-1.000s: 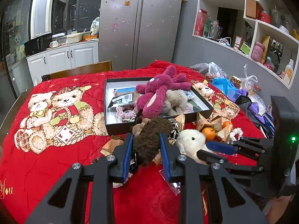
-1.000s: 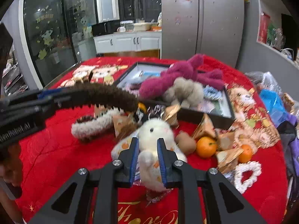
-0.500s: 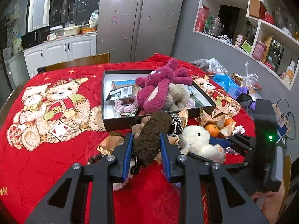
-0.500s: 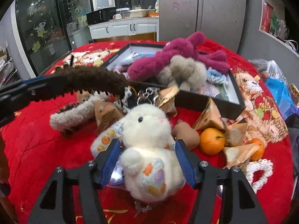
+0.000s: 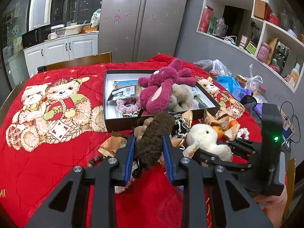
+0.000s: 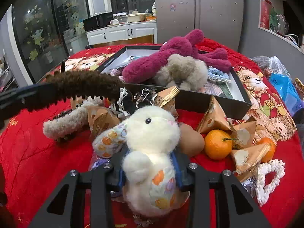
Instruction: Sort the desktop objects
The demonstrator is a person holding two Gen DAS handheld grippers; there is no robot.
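Low in the frame, the left hand-held gripper (image 5: pixel 148 154) pinches a brown furry hair clip (image 5: pixel 154 135); the right hand-held gripper (image 6: pixel 150 168) squeezes a white plush rabbit (image 6: pixel 150 152); both soft toys could slip, or snag the keyring (image 6: pixel 141 96) before the box (image 6: pixel 212 102) at centre.

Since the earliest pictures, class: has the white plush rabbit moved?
Yes. In the left wrist view the white plush rabbit now sits lifted off the red cloth, closer to the black box, gripped by the right gripper.
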